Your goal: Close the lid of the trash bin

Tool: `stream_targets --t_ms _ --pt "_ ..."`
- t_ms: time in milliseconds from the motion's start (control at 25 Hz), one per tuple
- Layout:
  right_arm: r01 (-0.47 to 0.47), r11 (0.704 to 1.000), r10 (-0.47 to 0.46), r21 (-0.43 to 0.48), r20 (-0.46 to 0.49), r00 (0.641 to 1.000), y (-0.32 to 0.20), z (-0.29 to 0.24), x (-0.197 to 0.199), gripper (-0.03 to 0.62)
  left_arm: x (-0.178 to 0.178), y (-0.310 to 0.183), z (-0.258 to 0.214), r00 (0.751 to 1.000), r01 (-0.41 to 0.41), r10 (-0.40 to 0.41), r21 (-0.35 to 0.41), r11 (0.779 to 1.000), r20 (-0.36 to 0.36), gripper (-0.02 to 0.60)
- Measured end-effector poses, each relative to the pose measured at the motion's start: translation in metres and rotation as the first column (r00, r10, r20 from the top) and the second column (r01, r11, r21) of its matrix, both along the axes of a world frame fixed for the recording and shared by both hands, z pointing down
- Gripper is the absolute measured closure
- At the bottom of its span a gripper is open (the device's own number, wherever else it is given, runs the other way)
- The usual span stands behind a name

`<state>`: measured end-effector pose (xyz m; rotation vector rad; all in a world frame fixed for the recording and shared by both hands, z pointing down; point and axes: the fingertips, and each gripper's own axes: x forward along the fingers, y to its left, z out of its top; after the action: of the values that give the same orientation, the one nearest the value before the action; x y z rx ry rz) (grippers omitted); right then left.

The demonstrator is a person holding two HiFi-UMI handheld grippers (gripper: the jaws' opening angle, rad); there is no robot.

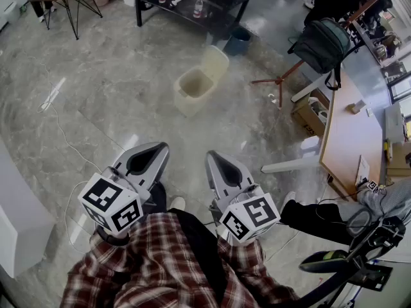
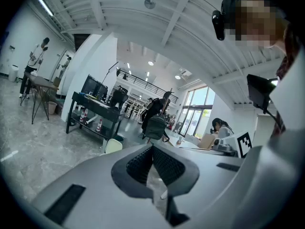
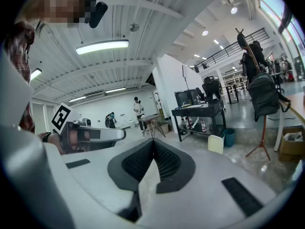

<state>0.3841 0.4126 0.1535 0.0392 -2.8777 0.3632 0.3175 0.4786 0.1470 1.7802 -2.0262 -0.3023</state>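
Located on the floor, straight ahead in the head view: trash bin, cream, mouth open. Lid raised, standing at the bin's far right edge and leaning slightly away from the opening. Hinge line judged to run along that far right edge, so closing means bringing the lid over toward the near left. Behind the bin, just short of a black rack: a teal bucket, apart from it.

Held low and close to the body: left gripper and right gripper, both well apart from the bin, touching nothing. Bin placed between the two lines of aim, roughly midway.

Left gripper view: fingers brought together at the tips, nothing between them; lid top just visible to the left of the tips, far off. Right gripper view: fingers likewise met at the tips, nothing gripped; bin seen small to the right of the tips, beside the bucket.

Judged marginally better placed: the right gripper, being on the lid's side. Not a clear margin; reachable by either only after walking forward.

Assessed stage: approach not yet begun, lid untouched. Required next, by estimate: forward travel, then a push on the lid's back face from beyond the hinge side. Risk noted: a light bin sliding or tipping under the push.
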Motion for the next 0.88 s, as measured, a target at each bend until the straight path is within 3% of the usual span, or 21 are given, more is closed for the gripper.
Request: stream_targets --t_ms 280,520,880 --pt "-0.001 1.000 0.001 0.000 -0.005 1.000 -0.019 0.003 -0.093 0.580 -0.096 -0.010 0.001 1.000 0.022 -0.022 0.002 1.000 -0.006 0.569" --pt "-0.021 0.999 0.021 0.029 0.020 1.000 -0.028 -0.003 -0.184 0.580 -0.177 -0.019 -0.002 0.998 -0.031 0.030 0.010 0.999 0.047 0.569" --pt "-0.109 0.994 0.110 0.029 -0.015 0.994 -0.052 0.010 -0.250 0.580 -0.249 -0.036 0.008 0.995 -0.098 0.098 0.019 0.995 0.004 0.569"
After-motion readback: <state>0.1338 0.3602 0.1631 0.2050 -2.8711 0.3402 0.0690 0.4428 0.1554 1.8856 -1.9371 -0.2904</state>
